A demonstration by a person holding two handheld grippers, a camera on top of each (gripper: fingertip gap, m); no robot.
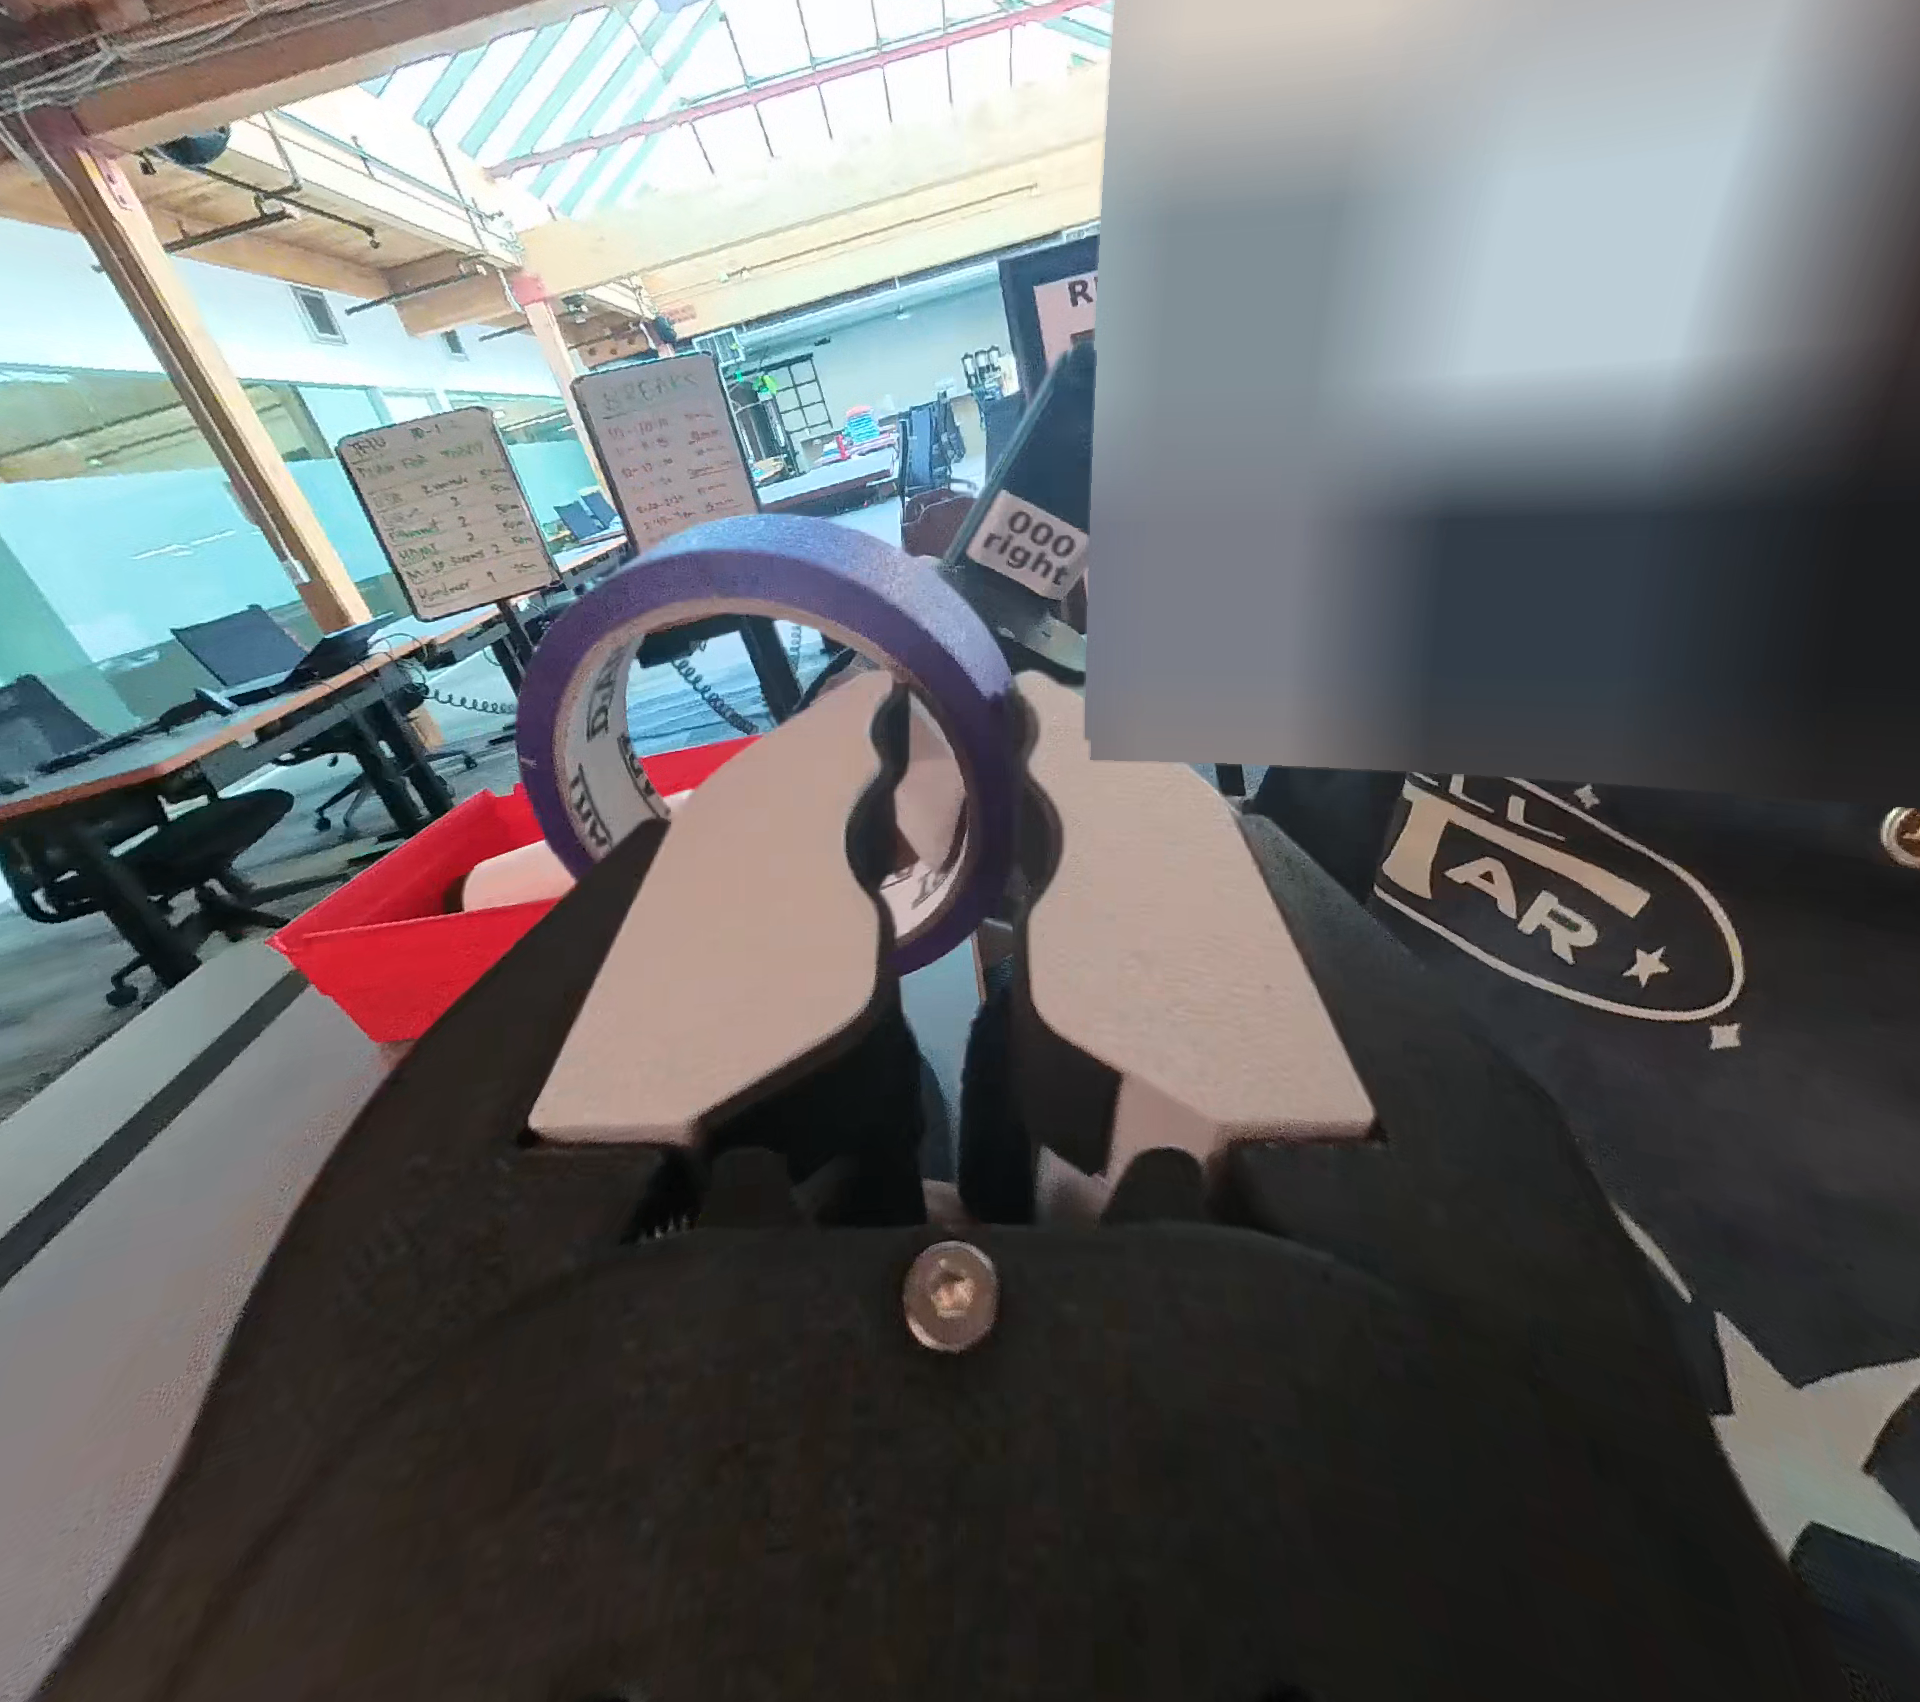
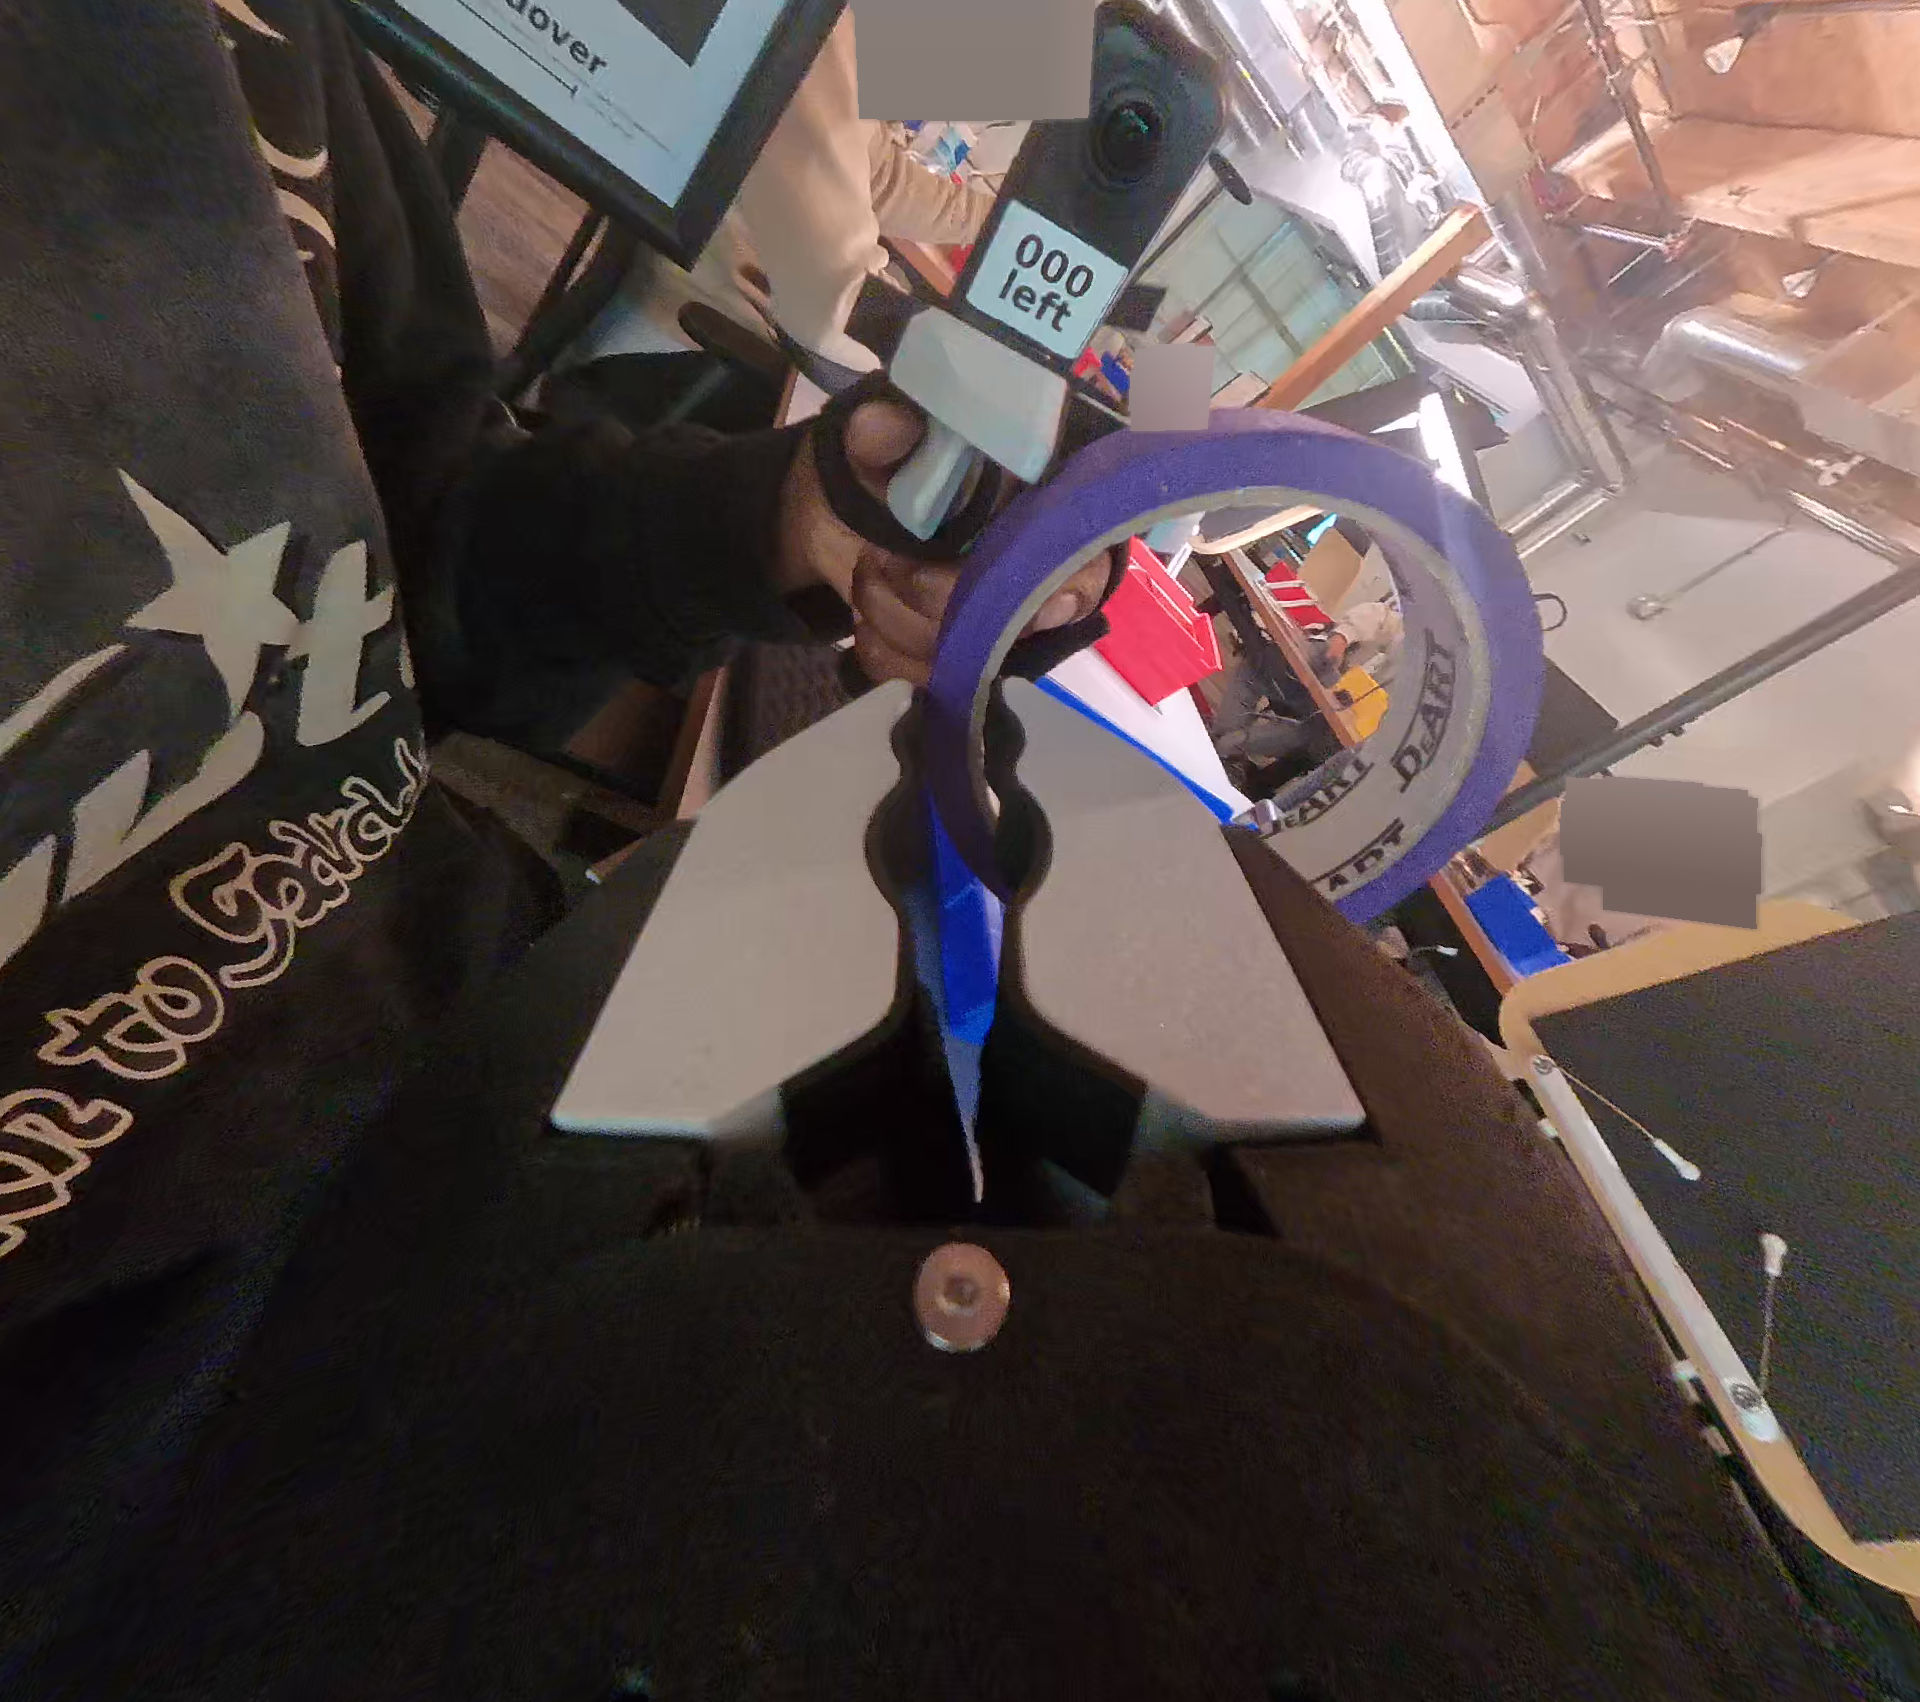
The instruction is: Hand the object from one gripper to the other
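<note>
Left gripper [image 1: 956,717] pinches one wall of the purple tape roll [image 1: 769,572], held in the air between both tools. Right gripper [image 2: 961,717] pinches the opposite wall [image 2: 1247,457]. Advice: confirm the receiving grip is firm, then release the giver slowly, without twisting
</note>
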